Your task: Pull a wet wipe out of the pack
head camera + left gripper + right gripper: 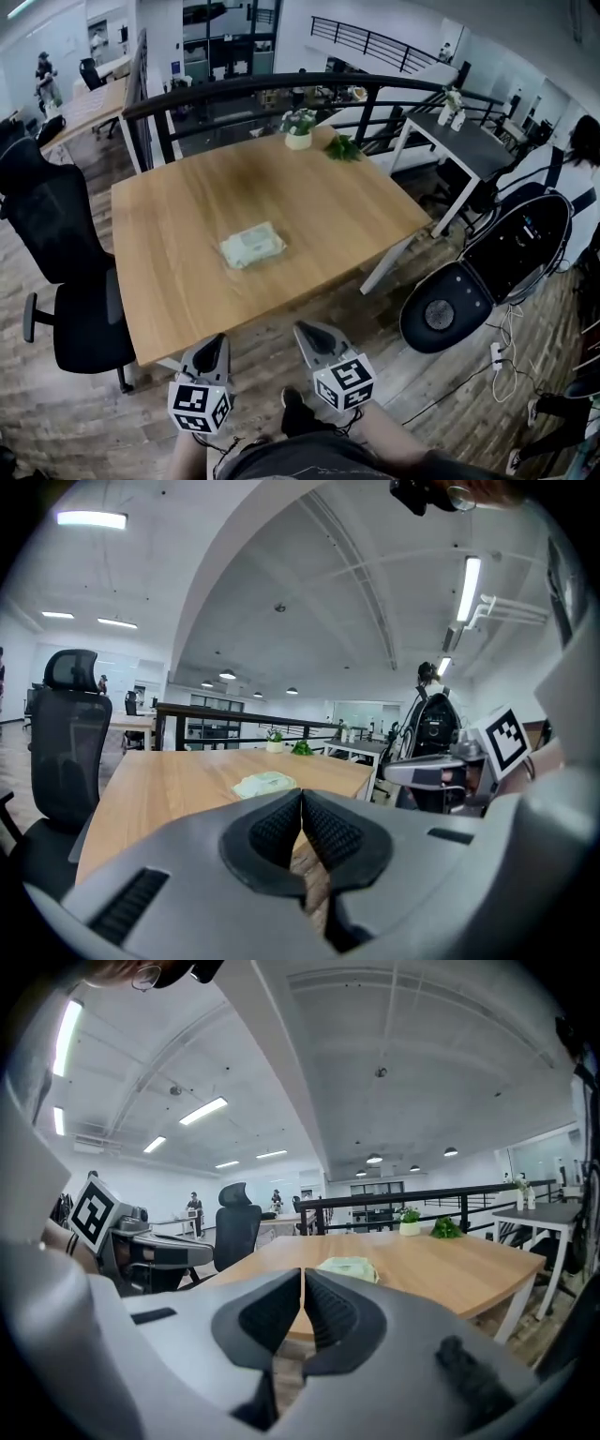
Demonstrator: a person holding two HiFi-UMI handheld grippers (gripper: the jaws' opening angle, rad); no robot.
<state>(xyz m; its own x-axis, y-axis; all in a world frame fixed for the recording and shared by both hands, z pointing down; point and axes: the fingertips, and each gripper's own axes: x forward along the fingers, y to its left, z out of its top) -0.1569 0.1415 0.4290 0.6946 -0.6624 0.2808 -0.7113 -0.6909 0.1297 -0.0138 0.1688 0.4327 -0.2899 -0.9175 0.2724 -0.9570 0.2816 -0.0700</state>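
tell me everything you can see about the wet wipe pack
The wet wipe pack is a soft, pale green rectangular pouch with a lighter patch on top, possibly its flap. It lies flat near the middle of the wooden table, slightly askew to its edges. Only the table touches it, and no wipe sticks out.

Bare tabletop (328,216) around the wipe pack (251,246) — potted plant (298,127) at far edge

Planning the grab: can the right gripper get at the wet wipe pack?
Probably yes: the right gripper hangs short of the table, with only bare wood before the wet wipe pack. Its jaws are shut.
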